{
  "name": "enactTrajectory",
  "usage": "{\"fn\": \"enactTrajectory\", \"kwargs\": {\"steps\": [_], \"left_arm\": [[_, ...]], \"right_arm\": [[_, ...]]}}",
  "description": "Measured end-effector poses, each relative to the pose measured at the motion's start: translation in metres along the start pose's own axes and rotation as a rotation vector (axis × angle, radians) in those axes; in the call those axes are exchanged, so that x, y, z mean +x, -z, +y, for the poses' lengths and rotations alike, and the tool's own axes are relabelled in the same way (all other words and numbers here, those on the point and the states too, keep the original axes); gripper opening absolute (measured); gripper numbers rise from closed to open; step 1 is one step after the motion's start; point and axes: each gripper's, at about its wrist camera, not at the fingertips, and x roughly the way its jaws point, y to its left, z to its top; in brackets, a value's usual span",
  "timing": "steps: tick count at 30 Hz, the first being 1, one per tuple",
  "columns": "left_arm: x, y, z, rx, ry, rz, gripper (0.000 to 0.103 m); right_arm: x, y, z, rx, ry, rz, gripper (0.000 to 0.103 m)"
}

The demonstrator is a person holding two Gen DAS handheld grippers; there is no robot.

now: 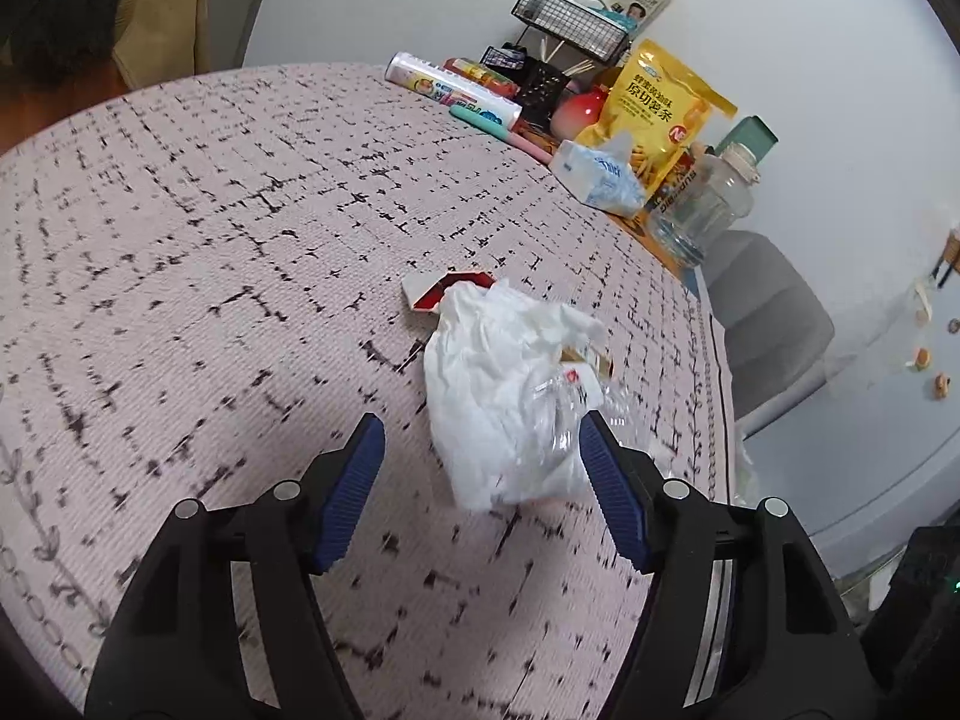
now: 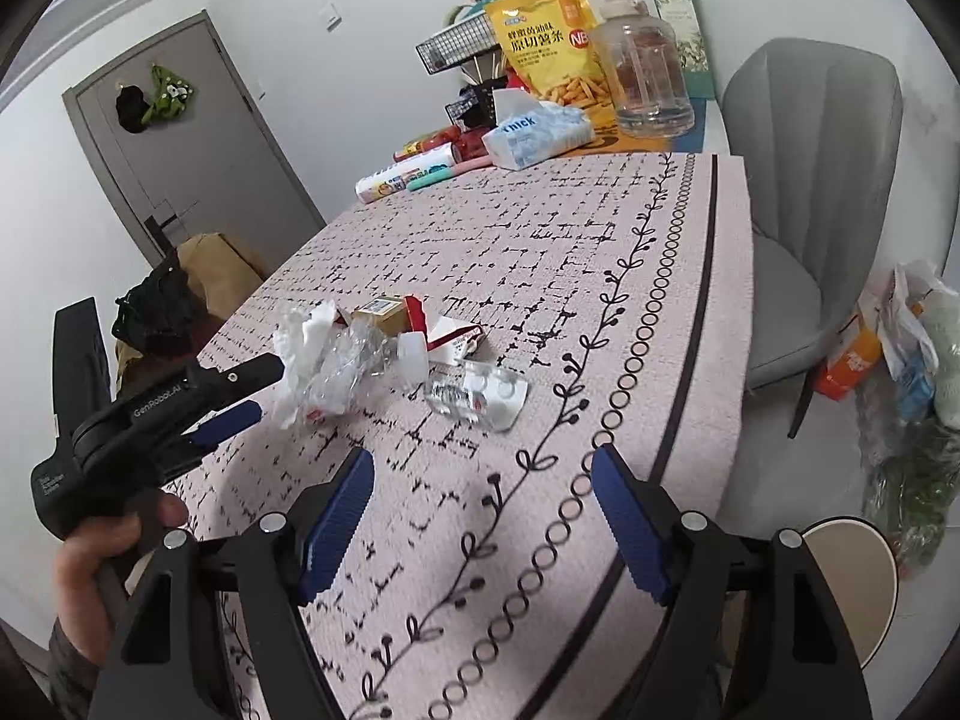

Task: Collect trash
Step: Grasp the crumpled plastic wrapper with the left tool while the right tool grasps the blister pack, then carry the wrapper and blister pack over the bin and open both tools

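Note:
A crumpled white tissue (image 1: 492,384) wrapped with clear plastic lies on the patterned tablecloth (image 1: 210,240), with a torn red-and-white carton (image 1: 444,291) behind it. My left gripper (image 1: 480,423) is open around the near end of the tissue; the right pad (image 1: 606,480) is close to the plastic, the left pad (image 1: 360,474) is apart from it. The right wrist view shows the whole pile: tissue (image 2: 303,348), small brown box (image 2: 384,312), red-and-white carton (image 2: 453,336) and blister pack (image 2: 501,399). My right gripper (image 2: 480,456) stands open over bare cloth short of the blister pack.
At the table's far end stand a yellow snack bag (image 2: 546,42), a tissue pack (image 2: 534,132), a clear jug (image 2: 645,78) and a wire basket (image 2: 456,45). A grey chair (image 2: 810,180), floor bags (image 2: 906,372) and a round stool (image 2: 852,576) are on the right. A hand (image 2: 102,546) holds the left gripper.

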Motion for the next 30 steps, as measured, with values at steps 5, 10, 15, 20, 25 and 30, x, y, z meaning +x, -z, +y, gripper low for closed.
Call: {"fn": "enactTrajectory", "kwargs": {"steps": [5,10,15,20,25,30], "left_arm": [[0.013,-0.005,0.007,-0.051,0.020,0.023,0.050],[0.018,-0.001,0.014,-0.080,0.039,0.046,0.015],[-0.008,0.000,0.015,-0.073,0.041,-0.012,0.006],[-0.031,0.005,0.023,-0.094,0.037,-0.039,0.006],[-0.045,0.013,0.027,-0.094,0.028,-0.045,0.006],[-0.055,0.021,0.027,-0.098,0.031,-0.053,0.006]], "right_arm": [[0.017,-0.013,0.008,-0.017,0.002,0.014,0.074],[0.036,-0.022,0.012,-0.015,0.027,0.035,0.074],[0.053,-0.021,0.016,-0.024,0.063,0.066,0.074],[0.062,-0.023,0.020,-0.035,0.105,0.072,0.072],[0.070,-0.023,0.020,-0.018,0.112,0.091,0.037],[0.059,-0.017,0.024,-0.020,0.095,0.088,0.036]]}}
